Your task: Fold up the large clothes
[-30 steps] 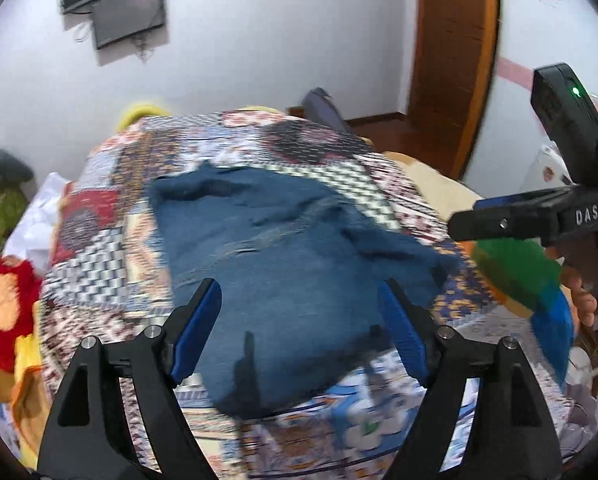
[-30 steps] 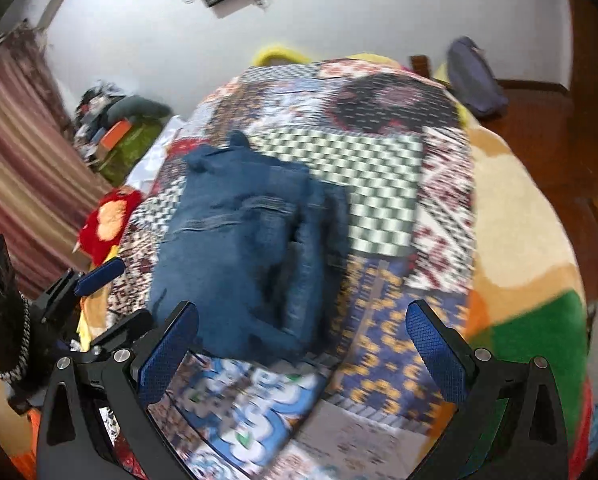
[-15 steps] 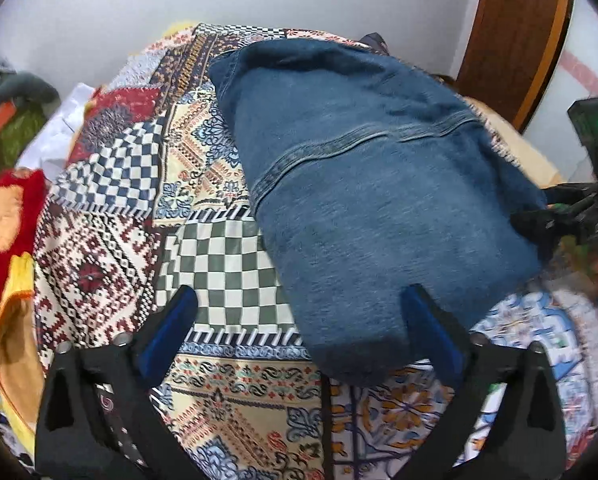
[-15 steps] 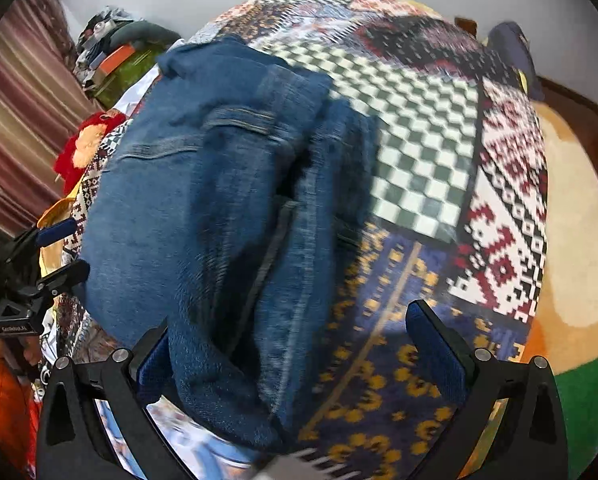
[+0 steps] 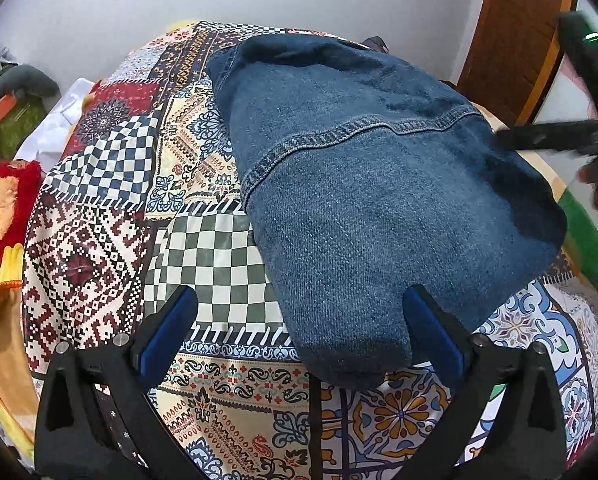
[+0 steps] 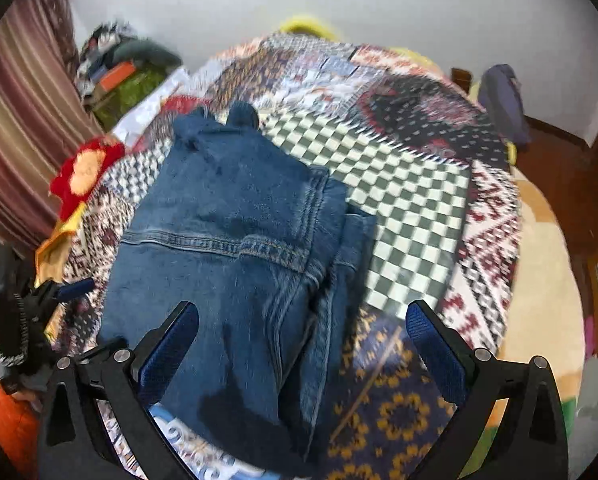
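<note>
The folded blue jeans lie flat on the patchwork bedspread that covers the bed.

Left hand-held gripper: jaws spread wide, nothing between them. The near corner of the jeans lies just ahead of it, close to its right finger; contact cannot be confirmed. Its left finger stands over the green-and-white checked patch, apart from the denim.

Right hand-held gripper: jaws spread wide, holding nothing. The jeans lie ahead and toward its left finger, with the stacked layers visible along the garment's right edge. Its right finger is over bare bedspread.

A red and yellow cloth lies at the bed's edge, left of the jeans. The right view is motion-blurred.
</note>
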{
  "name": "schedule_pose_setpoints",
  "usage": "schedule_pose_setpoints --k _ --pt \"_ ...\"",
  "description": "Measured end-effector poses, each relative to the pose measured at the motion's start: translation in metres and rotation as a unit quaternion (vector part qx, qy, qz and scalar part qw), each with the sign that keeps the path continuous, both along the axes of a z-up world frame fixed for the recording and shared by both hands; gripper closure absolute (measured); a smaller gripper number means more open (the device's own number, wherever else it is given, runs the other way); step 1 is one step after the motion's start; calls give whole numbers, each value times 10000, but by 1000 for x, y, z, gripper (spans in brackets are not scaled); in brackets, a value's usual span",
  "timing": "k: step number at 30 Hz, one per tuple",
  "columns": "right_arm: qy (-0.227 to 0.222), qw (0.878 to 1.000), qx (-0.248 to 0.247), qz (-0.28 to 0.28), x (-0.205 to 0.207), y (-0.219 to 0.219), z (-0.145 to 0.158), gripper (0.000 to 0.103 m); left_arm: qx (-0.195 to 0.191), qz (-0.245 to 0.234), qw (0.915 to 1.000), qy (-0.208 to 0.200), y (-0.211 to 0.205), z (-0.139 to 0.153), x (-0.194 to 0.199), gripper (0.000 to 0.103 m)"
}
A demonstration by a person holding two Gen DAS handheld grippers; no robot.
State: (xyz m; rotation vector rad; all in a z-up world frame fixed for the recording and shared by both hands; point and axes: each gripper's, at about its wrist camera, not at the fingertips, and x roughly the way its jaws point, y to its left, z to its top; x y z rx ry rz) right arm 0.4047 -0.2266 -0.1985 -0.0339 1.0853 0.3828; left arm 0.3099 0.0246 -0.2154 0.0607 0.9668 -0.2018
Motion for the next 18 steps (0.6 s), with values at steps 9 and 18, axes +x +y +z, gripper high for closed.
schedule_pose_setpoints --k 9,18 --pt "440 9978 246 -433 -12 -52 -27 0 718 -137 9962 -472 7 36 -8 0" --pt "8 9972 705 -237 19 -27 23 0 69 299 9965 -784 26 69 79 0"
